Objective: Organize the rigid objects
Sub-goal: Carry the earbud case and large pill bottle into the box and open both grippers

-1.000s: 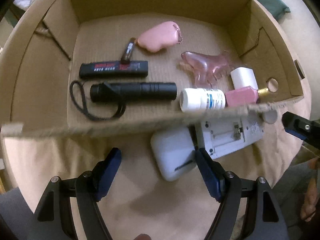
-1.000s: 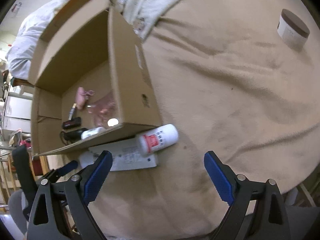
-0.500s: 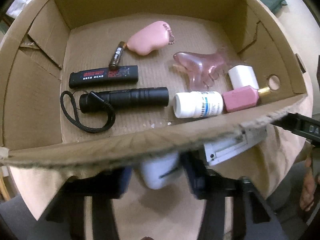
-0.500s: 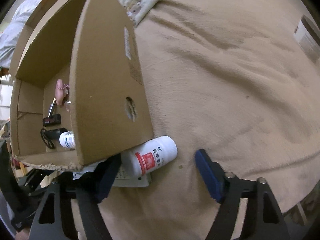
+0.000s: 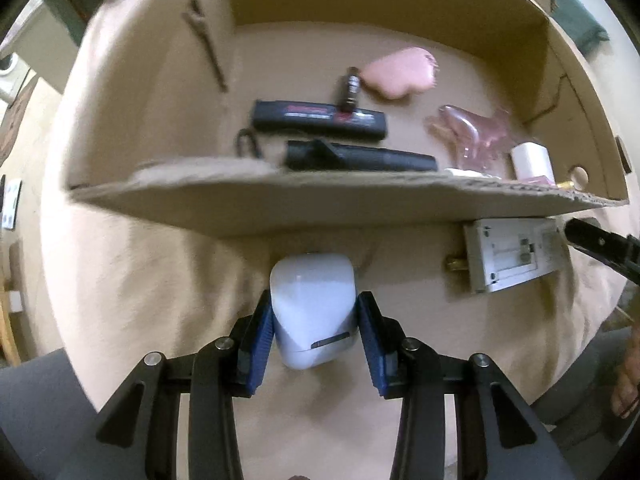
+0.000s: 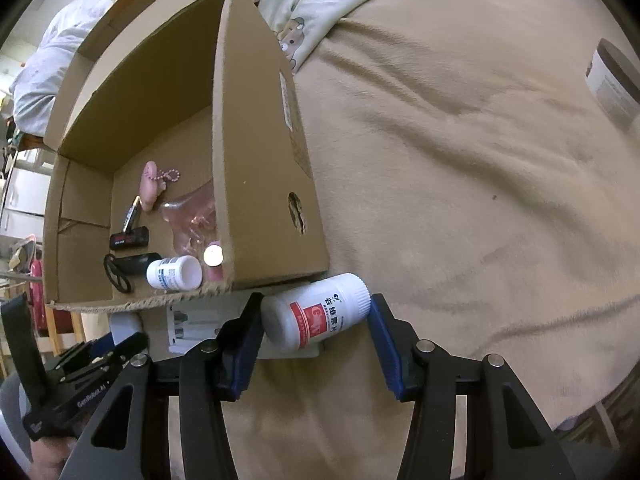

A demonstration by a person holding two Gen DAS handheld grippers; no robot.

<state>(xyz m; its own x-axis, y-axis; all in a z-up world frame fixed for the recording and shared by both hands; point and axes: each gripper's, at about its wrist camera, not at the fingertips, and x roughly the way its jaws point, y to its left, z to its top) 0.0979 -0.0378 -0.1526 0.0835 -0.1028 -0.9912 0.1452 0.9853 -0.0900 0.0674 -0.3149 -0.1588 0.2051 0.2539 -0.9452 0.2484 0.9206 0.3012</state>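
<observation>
My left gripper (image 5: 316, 300) points down over the beige blanket. Its jaws are closing, and the blue pads press both sides of a white rounded case (image 5: 312, 320) just in front of the cardboard box (image 5: 320, 208). My right gripper (image 6: 316, 308) is closing too, with a white pill bottle with a red label (image 6: 320, 316) lying crosswise between its pads, which touch the bottle's base and cap. The bottle lies at the box's near corner, partly on a flat white device (image 5: 516, 252). In the box lie a black flashlight (image 5: 360, 158), a black case (image 5: 320, 118), a pink pouch (image 5: 400, 72) and a white bottle (image 6: 174, 272).
The box's near wall (image 6: 256, 160) stands right behind both gripped things. A clear pink comb (image 5: 472, 132) and a small white block (image 5: 530, 158) lie at the box's right end. A brown-lidded jar (image 6: 612, 84) stands far right on the blanket (image 6: 460, 200). Bedding is heaped behind the box.
Both grippers have narrowed from wide open. The left one now clamps the white case, which sits centred between its pads. The right one has drawn in around the pill bottle.
</observation>
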